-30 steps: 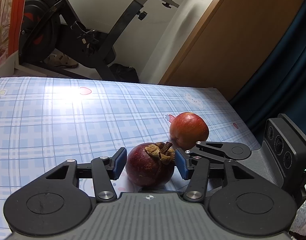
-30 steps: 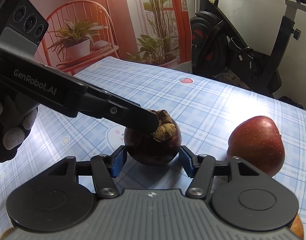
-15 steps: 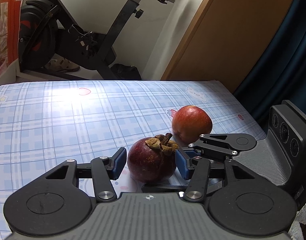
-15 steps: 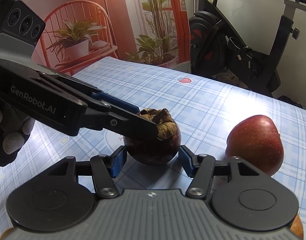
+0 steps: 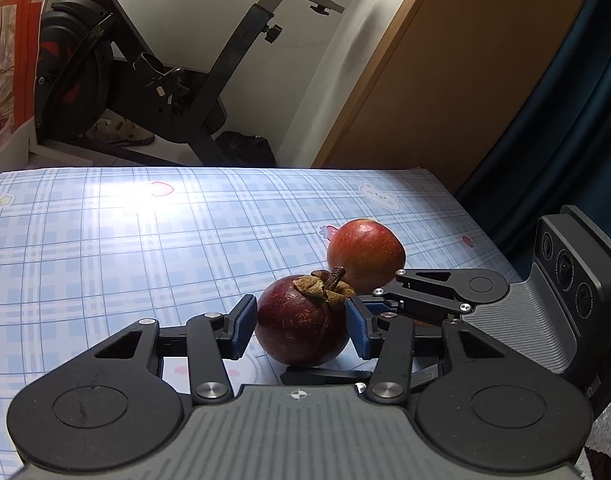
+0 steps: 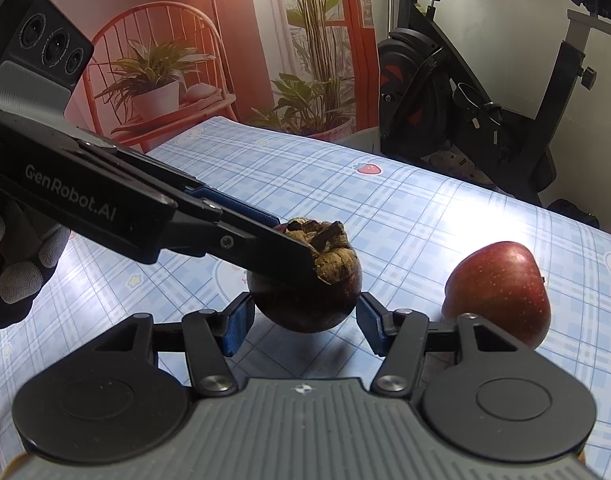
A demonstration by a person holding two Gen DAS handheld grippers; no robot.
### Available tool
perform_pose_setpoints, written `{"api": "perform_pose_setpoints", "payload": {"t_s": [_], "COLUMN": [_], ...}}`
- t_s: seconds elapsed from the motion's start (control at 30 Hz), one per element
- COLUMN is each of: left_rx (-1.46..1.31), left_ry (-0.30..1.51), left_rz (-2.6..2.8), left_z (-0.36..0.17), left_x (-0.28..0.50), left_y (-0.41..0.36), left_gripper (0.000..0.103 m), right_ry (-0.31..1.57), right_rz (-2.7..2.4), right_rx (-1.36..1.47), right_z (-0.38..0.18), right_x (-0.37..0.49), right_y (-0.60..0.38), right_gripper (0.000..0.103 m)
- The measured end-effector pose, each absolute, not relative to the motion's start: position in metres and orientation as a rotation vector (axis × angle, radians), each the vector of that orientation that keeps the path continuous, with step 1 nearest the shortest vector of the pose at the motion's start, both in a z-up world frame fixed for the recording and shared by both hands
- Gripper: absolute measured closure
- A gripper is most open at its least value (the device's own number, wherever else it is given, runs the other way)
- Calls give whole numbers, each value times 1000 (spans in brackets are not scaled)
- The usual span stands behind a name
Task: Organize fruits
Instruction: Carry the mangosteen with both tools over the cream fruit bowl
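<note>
A dark purple mangosteen [image 5: 301, 328] with a dry brown cap sits between both grippers on the blue checked tablecloth [image 5: 105, 264]. My left gripper [image 5: 299, 320] straddles it and its jaws are closing; a thin gap still shows at the left blue pad [image 5: 241, 328]. In the right wrist view the left gripper [image 6: 297, 246] reaches in from the left, one finger across the fruit's upper part. My right gripper [image 6: 303, 316] has both pads against the mangosteen [image 6: 305, 304]. A red apple [image 5: 365, 254] [image 6: 501, 288] lies just beyond, untouched. Whether the mangosteen rests on the cloth I cannot tell.
A gloved hand [image 6: 17, 276] holds the left gripper. An exercise bike [image 5: 145, 80] stands past the table's far edge. A wooden door [image 5: 445, 80] and dark curtain [image 5: 565, 140] are at the right, with the table's right edge close to the apple.
The left gripper's pads have drawn in closer to the mangosteen. The right gripper, the mangosteen and the apple have stayed where they were.
</note>
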State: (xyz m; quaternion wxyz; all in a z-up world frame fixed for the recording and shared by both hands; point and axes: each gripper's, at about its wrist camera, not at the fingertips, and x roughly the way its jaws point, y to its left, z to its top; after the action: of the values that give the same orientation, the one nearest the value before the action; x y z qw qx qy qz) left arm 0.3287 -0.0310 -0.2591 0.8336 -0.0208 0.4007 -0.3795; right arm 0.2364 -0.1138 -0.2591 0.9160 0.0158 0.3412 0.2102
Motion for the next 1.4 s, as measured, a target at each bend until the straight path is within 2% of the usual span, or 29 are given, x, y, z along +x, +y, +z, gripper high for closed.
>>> {"api": "perform_pose_setpoints", "payload": {"t_s": [0.33,0.67,1.03,1.4], "left_rx": [-39,-27,10,-29], "left_ry": [815,776,763,806], "left_rz": [-804,-816,-825,-767], "left_z": [-226,-200,-188,-185], "left_x": [286,209,143,123], "left_y": [-33,-40,-38,-8], "left_gripper": [52,52,52,52], "right_ry": [692,684,680,686], "right_rz": [434,433,437,493], "right_rx": [-1,-36,-19,-7], "right_z": [-225,-195,-186,-185], "right_x": [203,132,68,49], "right_y": [-114,-117,-112,-83], "right_gripper": [44,44,44,44]}}
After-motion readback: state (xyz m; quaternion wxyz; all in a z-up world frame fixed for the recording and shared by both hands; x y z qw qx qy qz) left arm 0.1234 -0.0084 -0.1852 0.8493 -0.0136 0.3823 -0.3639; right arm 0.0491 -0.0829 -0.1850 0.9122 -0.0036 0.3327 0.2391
